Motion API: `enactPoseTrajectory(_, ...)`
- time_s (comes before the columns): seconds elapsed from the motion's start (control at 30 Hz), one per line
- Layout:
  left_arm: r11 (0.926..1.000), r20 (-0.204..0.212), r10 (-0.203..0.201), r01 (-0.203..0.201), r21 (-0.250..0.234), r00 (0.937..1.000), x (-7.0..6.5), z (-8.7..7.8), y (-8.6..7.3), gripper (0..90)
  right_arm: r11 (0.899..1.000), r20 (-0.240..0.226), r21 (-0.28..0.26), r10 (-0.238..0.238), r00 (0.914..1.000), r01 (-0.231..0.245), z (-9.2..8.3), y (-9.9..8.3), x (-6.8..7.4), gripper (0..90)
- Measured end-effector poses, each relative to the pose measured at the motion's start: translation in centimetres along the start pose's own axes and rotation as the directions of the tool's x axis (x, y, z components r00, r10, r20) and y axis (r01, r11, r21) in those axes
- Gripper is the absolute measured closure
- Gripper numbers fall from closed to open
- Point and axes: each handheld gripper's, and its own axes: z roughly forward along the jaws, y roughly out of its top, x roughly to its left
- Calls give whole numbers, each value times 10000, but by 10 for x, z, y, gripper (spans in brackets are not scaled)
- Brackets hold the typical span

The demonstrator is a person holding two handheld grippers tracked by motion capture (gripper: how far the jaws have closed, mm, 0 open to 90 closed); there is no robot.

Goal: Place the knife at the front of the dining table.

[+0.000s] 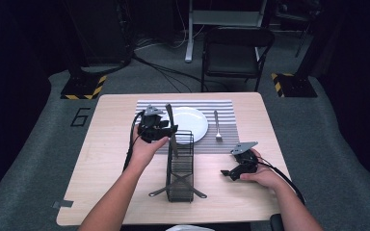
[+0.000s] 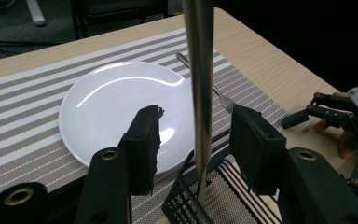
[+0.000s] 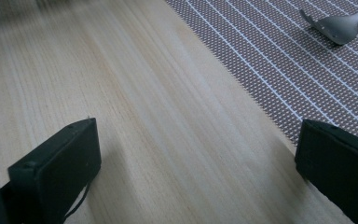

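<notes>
Wooden table (image 1: 106,159) nearest, then wire basket (image 1: 179,166) with a slim, stiff, likely slippery steel knife (image 2: 200,93) upright between half-open left gripper (image 2: 196,140) pads, untouched; right gripper (image 3: 196,163) wide, empty; beyond, white plate (image 2: 116,107), best gripped mid-handle.

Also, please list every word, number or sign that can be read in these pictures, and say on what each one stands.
"6": a large dark number on the grey floor, left of the table in the high view.
Yellow and black warning stripes, no words: on the two dark base plates on the floor behind the table.
Nothing to read on the plate, the striped mat, the fork or the wire basket.
</notes>
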Motion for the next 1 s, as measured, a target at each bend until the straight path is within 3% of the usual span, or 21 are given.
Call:
enactPoseTrajectory(0.6,9999,207,-167,168,-34,9996,4,14,-3,718,9999,-13,67,94,10000,-93,0,0,1,0)
enactPoseTrajectory(0.8,10000,279,-14,16,-52,9996,2,15,-3,793,9999,-18,78,89,10000,-89,-1,0,1,0)
enactPoseTrajectory(1.0,9998,316,-183,187,-111,9993,3,14,-4,804,9999,-19,80,91,10000,-90,-1,0,1,0)
